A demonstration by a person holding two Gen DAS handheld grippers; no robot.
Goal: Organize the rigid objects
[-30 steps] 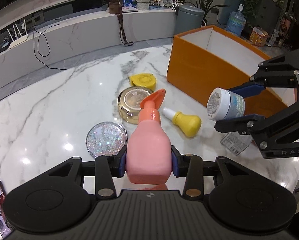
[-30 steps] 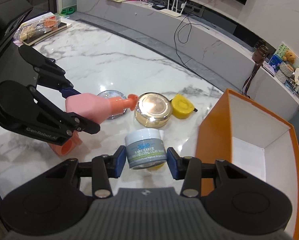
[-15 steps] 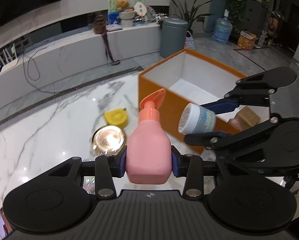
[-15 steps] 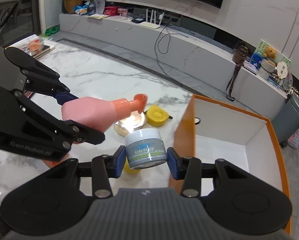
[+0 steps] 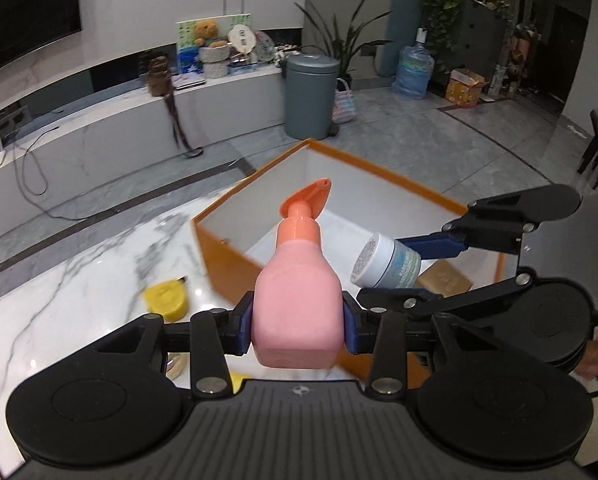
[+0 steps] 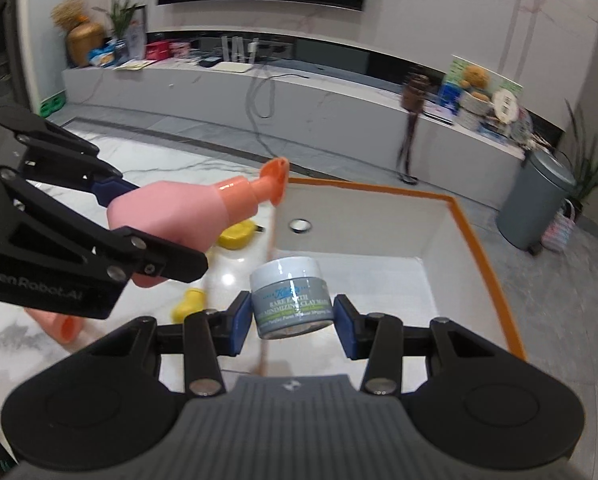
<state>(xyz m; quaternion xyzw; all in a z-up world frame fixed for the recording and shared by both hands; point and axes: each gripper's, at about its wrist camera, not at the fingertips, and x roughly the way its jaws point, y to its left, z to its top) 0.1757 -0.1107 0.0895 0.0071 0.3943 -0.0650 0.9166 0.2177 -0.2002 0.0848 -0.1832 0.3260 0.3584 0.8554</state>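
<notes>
The left gripper (image 5: 298, 326), pinching the pink pump bottle (image 5: 299, 292) at lower centre, and the right gripper (image 6: 293, 319), pinching the grey jar (image 6: 291, 298), are now arriving over the orange box (image 6: 479, 248), having left the table, so both drops look imminent.

Grey jar (image 6: 292, 298), white lid: label is printed "RARE EARTH" above "MINIMIZING CLAY MASK"; the script brand line above and the small print below are not legible.

Left claw (image 6: 139, 236), black arm: "GenRobot.AI" is marked in grey lettering.
</notes>
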